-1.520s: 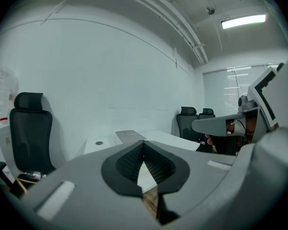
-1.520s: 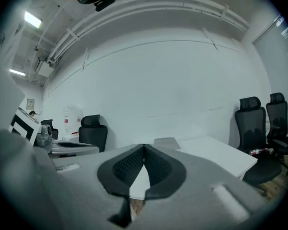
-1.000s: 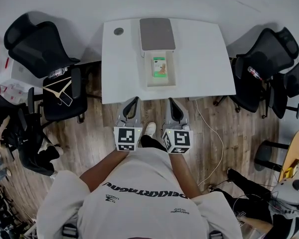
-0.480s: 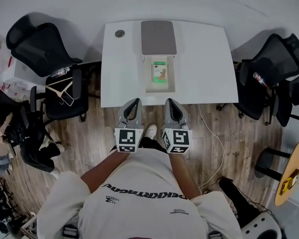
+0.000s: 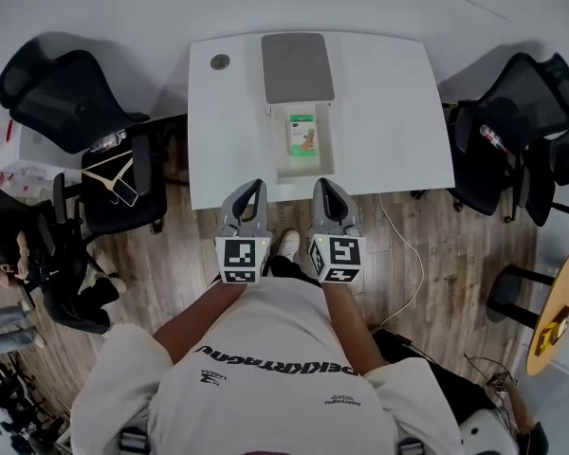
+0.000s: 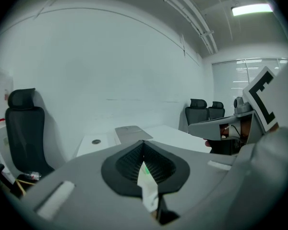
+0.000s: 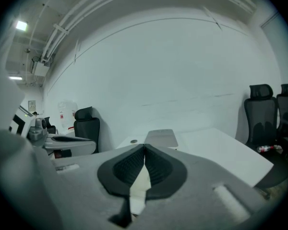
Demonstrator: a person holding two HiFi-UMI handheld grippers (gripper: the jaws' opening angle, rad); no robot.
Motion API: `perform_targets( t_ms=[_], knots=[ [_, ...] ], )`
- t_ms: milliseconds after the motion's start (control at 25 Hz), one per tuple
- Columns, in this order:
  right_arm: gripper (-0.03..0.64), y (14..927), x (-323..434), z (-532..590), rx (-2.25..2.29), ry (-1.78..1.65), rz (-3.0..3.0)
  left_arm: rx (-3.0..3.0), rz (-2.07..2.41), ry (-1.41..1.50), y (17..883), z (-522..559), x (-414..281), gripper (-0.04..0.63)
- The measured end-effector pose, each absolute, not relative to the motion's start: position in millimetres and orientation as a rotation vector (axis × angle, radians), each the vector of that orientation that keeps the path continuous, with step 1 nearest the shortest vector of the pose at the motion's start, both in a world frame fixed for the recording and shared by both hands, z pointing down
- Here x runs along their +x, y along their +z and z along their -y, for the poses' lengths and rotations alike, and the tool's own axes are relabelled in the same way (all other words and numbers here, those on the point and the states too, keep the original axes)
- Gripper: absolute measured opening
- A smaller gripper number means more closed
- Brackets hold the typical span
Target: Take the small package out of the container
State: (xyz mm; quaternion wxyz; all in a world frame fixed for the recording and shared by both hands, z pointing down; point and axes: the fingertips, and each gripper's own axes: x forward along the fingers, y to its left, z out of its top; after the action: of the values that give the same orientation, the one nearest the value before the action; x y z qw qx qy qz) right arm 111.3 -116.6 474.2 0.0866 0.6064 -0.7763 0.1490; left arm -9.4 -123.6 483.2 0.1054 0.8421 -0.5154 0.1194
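On the white table (image 5: 389,112) stands an open white container (image 5: 303,171), its grey lid (image 5: 297,66) folded back on the far side. A small green-and-white package (image 5: 304,132) lies flat inside it. My left gripper (image 5: 249,190) and right gripper (image 5: 324,187) hover side by side over the table's near edge, just short of the container. Both are shut with nothing held. In the left gripper view the jaws (image 6: 144,143) meet, with the lid (image 6: 133,133) beyond them. The right gripper view shows its jaws (image 7: 144,147) pressed together before the lid (image 7: 161,138).
Black office chairs stand to the left (image 5: 71,98) and right (image 5: 512,112) of the table; one (image 5: 119,183) carries a hanger. A round grommet (image 5: 220,62) sits at the table's far left. A white cable (image 5: 408,263) runs over the wooden floor.
Both grippers have edged forward, so their tips now reach over the table's near edge. They stay shut and side by side.
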Motion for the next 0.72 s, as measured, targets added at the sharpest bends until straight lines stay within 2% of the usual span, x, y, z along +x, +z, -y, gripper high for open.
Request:
perform_targets(
  t_ms=[560, 720],
  knots=[
    [0.005, 502, 107, 155, 1.814, 0.513, 2.232, 2.499, 1.459, 0.379, 500, 154, -15, -0.002],
    [0.035, 510, 106, 162, 1.798, 0.537, 2.214, 2.492, 1.448, 0.381, 505, 160, -14, -0.001]
  ],
)
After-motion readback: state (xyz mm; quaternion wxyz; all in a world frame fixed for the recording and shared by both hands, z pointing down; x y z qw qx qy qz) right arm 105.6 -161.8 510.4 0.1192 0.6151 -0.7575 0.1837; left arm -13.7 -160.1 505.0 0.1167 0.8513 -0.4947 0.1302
